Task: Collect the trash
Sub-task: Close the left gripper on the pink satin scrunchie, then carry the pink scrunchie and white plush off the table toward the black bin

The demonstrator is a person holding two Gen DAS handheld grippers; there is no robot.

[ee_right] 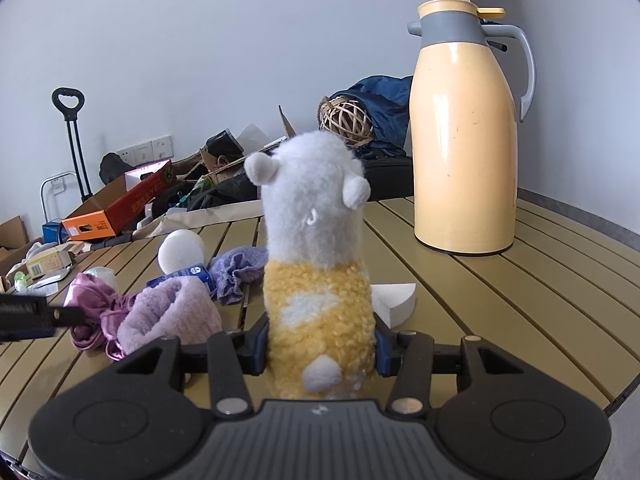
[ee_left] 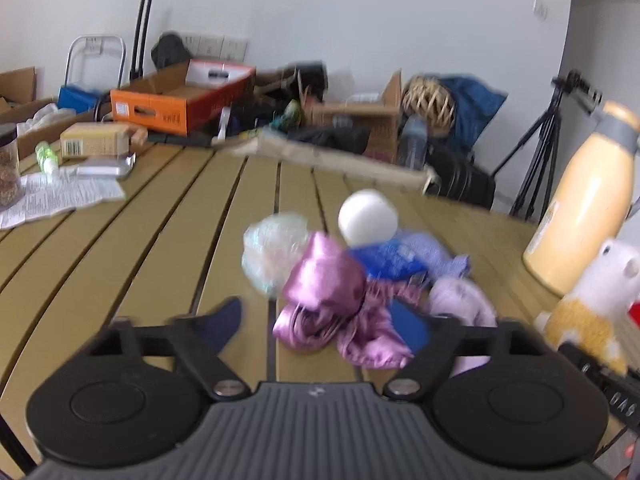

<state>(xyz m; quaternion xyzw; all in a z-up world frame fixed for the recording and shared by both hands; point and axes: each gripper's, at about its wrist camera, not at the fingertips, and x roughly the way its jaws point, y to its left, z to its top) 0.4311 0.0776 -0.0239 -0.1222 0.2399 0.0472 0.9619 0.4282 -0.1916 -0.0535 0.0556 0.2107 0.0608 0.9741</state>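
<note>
Trash pile (ee_left: 352,280) lies uncollected on the surface, well left of the yellow jug (ee_right: 464,140). Left tongs (ee_left: 320,328) gape empty just before it. Right tongs (ee_right: 320,350) clamp a plush toy (ee_right: 316,256). No bin visible, perhaps out of frame.

White wall (ee_right: 240,40), slatted tan table (ee_left: 120,260), cluttered cardboard boxes (ee_left: 180,100)

Yellow thermos (ee_right: 464,140) stands on slatted table (ee_right: 520,300).
</note>
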